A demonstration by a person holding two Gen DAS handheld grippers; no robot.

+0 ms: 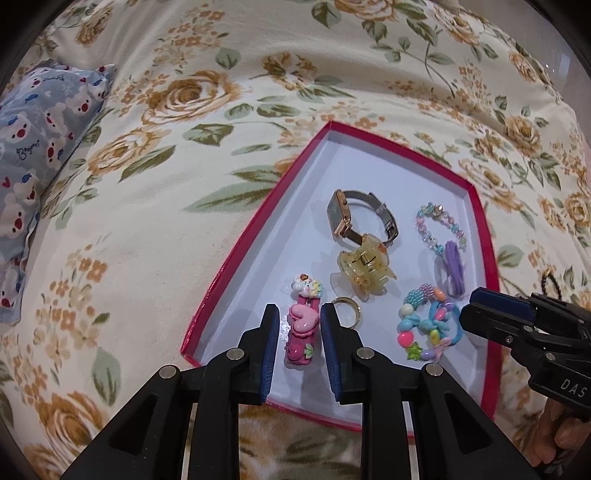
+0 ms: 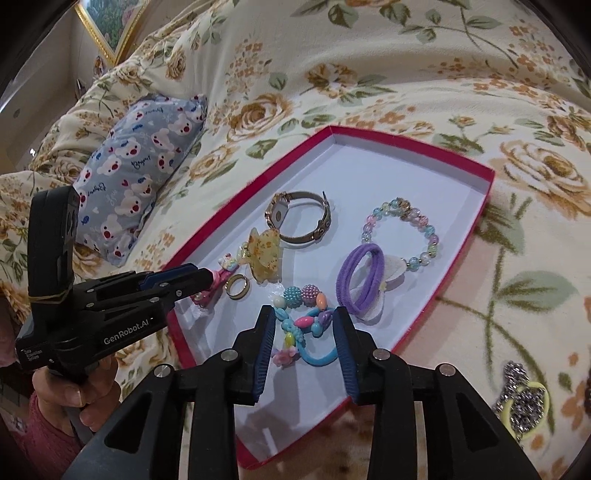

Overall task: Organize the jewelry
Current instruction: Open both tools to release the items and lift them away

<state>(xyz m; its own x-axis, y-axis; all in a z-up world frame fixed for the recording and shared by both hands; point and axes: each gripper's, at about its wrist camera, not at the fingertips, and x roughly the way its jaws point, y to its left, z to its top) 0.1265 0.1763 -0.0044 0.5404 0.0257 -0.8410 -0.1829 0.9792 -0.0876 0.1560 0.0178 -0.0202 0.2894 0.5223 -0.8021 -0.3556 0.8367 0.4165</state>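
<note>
- The left claw (image 1: pixel 300 325) straddles the pink heart hair clip (image 1: pixel 301 328), its blue pads close on either side; whether they actually pinch it I cannot tell, though the clip lies on the tray floor as if being set down or picked up
- The right claw (image 2: pixel 304 332) stands open around the colourful beaded hair tie (image 2: pixel 303 325), pads apart from it, probably placing it in line with the rest
- Beside the clip sit a gold ring (image 1: pixel 346 310) and a yellow claw clip (image 1: pixel 364 267), which touches the wristwatch (image 1: pixel 356 218) behind it; a pastel bead bracelet (image 2: pixel 400 232) and purple hair ties (image 2: pixel 360 280) fill the right side
- All rest in a shallow red-edged box lid (image 1: pixel 236 251) used as a tray, keeping small pieces together
- The lid lies on a floral bedspread (image 1: pixel 155 177), with a bear-print pillow (image 2: pixel 136 166) nearby, a sparkly piece (image 2: pixel 521 398) still outside, and a gilt picture frame (image 2: pixel 110 22) on the wall
</note>
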